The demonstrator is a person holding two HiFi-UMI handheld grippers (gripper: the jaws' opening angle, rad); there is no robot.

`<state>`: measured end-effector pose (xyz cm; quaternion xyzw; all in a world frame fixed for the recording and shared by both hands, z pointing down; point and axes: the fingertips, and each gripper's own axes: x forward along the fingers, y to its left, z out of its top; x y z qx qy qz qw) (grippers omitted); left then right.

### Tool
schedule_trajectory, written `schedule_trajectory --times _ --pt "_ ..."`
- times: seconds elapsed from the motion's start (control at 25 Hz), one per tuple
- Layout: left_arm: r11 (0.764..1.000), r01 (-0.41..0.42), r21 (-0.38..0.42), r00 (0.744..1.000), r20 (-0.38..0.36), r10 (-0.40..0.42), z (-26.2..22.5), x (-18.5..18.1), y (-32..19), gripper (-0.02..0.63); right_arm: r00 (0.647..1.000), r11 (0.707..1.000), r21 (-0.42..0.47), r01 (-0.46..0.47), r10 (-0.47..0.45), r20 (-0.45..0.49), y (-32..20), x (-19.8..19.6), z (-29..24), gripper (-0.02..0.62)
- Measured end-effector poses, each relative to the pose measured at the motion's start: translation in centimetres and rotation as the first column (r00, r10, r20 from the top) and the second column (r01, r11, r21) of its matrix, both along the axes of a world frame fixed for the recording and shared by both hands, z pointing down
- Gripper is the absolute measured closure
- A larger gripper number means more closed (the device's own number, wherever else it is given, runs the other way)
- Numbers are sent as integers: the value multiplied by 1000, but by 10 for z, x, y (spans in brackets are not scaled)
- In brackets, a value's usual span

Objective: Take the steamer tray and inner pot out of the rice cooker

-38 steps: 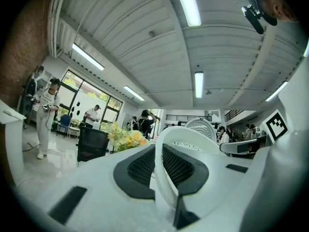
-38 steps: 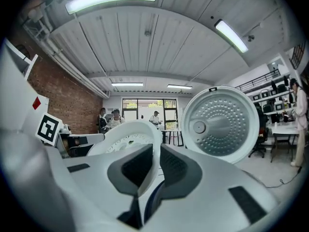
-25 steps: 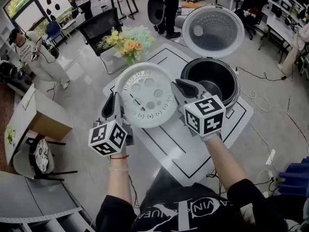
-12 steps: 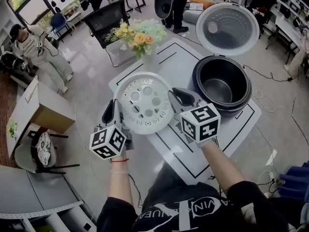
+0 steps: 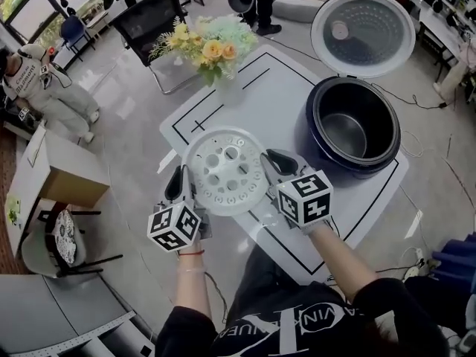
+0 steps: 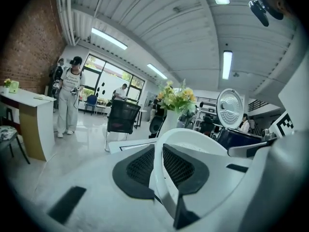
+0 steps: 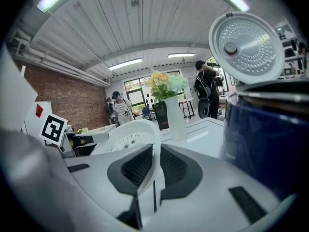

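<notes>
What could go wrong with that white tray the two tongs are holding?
The left tongs and right tongs each pinch only the thin rim of the tray, so if one slips it could tip and fall onto the table. The flower vase stands just beyond it; a push forward might knock it over.

my left gripper (image 5: 179, 184) and my right gripper (image 5: 277, 161) each pinch an opposite rim of the round white perforated plastic steamer tray (image 5: 223, 171), jaws narrow, tips tilted slightly down; my bare forearms (image 5: 338, 251) reach forward.
</notes>
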<state>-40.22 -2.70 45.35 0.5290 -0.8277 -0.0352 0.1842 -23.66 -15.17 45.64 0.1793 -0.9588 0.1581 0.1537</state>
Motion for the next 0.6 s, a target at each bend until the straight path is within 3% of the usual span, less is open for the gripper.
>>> schedule_trajectory --times 0.6 --pt "981 -167 -98 984 -85 159 77 -23 -75 560 977 974 -112 -199 188 -99 -43 -3 86 551"
